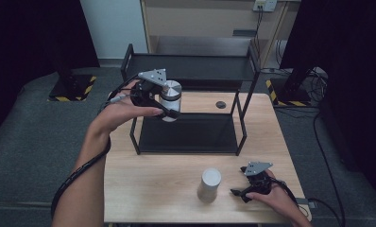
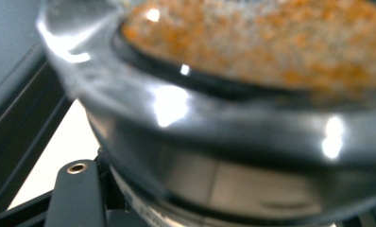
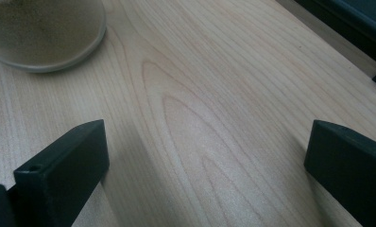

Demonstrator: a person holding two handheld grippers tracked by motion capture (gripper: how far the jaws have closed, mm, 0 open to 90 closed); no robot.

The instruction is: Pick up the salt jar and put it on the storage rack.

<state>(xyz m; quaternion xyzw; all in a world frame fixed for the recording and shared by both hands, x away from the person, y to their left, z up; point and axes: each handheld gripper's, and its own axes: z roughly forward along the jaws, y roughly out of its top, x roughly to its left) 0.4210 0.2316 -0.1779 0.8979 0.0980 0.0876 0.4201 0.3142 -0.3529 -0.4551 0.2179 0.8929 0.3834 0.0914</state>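
The left gripper (image 1: 169, 109), fingers clamped on a lidded jar (image 1: 170, 100) above the rack's (image 1: 188, 133) left end, risks clipping its frame; the right gripper (image 1: 241, 193) rests open on the desk (image 1: 153, 184).

The spice jar (image 1: 169, 100) is a small see-through jar with a shiny silver lid on top. It stands almost straight up, held in the air at about eleven o'clock from the middle of the surface, just over the front left corner of the black rack (image 1: 188, 135). The black fingers (image 1: 169, 112) of the left gripper (image 1: 163, 105) pinch it around its body. Up close the jar (image 2: 233, 109) looks blurry, with orange and pale grains inside its glass and bright spots of light on the metal.
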